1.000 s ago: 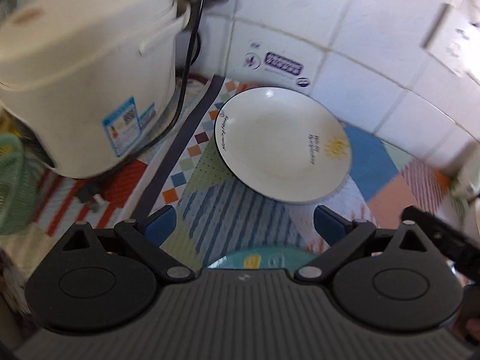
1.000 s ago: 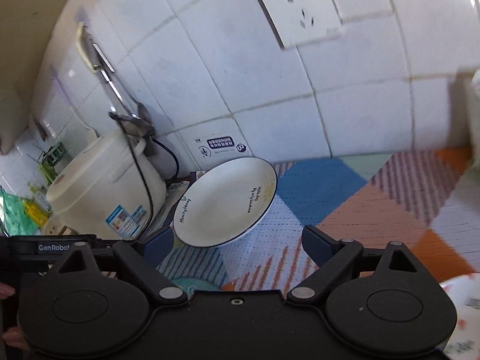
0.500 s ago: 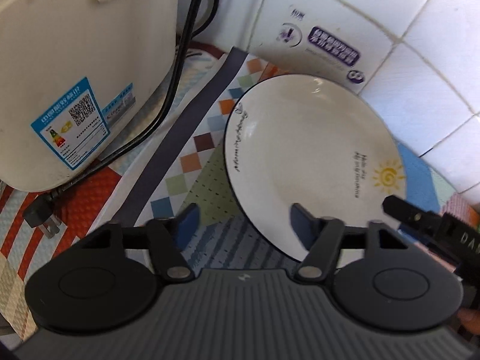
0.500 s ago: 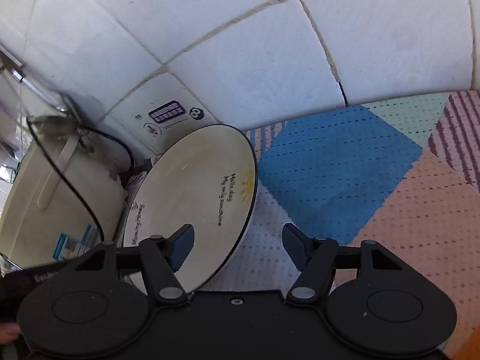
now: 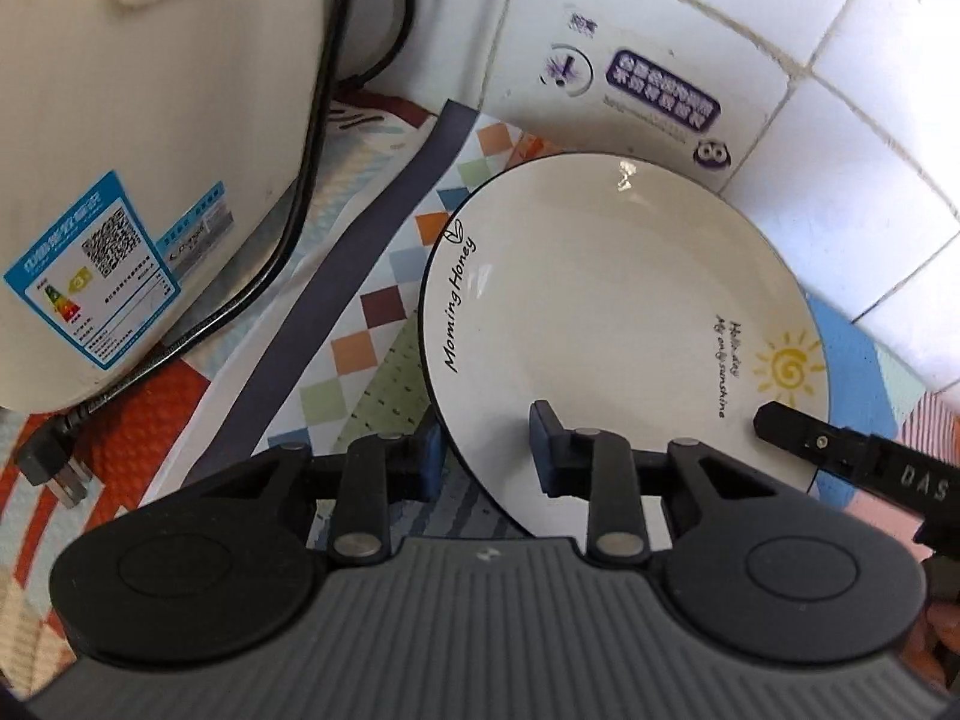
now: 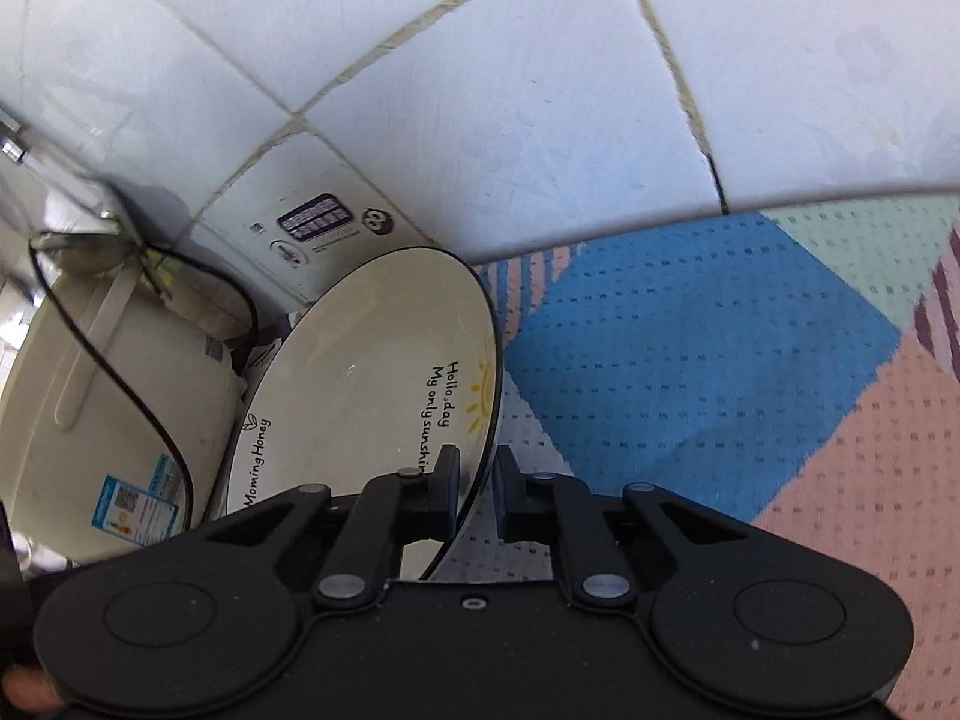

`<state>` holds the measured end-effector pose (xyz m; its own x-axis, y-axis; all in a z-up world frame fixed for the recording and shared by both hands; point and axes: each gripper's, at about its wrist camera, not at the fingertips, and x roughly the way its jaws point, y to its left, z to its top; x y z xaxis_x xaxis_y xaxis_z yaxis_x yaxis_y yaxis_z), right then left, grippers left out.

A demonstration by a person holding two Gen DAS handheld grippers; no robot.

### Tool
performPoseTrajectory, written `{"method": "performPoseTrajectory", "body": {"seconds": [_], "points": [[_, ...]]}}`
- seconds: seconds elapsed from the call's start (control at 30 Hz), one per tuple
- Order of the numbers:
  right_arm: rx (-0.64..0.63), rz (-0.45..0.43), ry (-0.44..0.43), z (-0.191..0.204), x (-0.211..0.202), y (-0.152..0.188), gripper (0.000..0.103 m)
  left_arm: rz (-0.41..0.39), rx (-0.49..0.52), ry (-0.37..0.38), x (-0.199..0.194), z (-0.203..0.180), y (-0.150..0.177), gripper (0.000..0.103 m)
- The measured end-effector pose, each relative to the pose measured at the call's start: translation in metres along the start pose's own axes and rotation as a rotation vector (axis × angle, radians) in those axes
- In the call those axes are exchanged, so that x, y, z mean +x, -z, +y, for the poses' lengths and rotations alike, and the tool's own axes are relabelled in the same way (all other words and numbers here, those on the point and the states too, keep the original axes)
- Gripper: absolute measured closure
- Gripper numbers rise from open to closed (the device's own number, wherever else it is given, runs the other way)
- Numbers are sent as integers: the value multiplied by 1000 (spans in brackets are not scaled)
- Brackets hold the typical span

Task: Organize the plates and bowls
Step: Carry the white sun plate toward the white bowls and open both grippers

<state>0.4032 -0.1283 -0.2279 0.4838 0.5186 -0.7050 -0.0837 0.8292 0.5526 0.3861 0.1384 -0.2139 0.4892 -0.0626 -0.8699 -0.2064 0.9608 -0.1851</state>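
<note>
While the round white ceramic plate with a black rim and sun motif (image 5: 618, 324) leans tilted against the tiled wall (image 6: 540, 90) on the patterned worktop mat (image 6: 690, 360), our right gripper (image 6: 477, 483) pinches its rim and our left gripper (image 5: 486, 450) straddles its lower edge, not yet clenched. Glazed ceramic may slip and chip. We see the cream rice cooker (image 5: 150, 150) and black cord (image 5: 312, 120) crowding the left.

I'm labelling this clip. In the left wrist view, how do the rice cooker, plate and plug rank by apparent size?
1. Rice cooker, though cropped and nearer the camera.
2. Plate.
3. Plug, clearly smallest.
</note>
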Motion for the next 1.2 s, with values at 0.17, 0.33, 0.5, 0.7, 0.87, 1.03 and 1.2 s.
{"method": "performPoseTrajectory", "body": {"seconds": [0.17,0.33,0.5,0.7,0.87,1.03,1.2], "points": [[-120,18,19,4,-21,-2,84,24,130,34,-16,-20,0,74],[-159,-8,68,-7,-64,8,83,40,223,79,-31,-55,13,74],[-87,-53,131,-34,-110,27,81,48,328,145,-32,-95,33,74],[-13,-99,215,-65,-148,40,81,99,411,217,-27,-143,48,74],[19,-121,286,-84,-164,44,81,80,473,238,-23,-174,54,74],[45,-135,326,-98,-171,39,81,86,497,250,-18,-190,54,74],[39,-133,360,-104,-171,40,80,119,488,266,-12,-194,52,74]]}}
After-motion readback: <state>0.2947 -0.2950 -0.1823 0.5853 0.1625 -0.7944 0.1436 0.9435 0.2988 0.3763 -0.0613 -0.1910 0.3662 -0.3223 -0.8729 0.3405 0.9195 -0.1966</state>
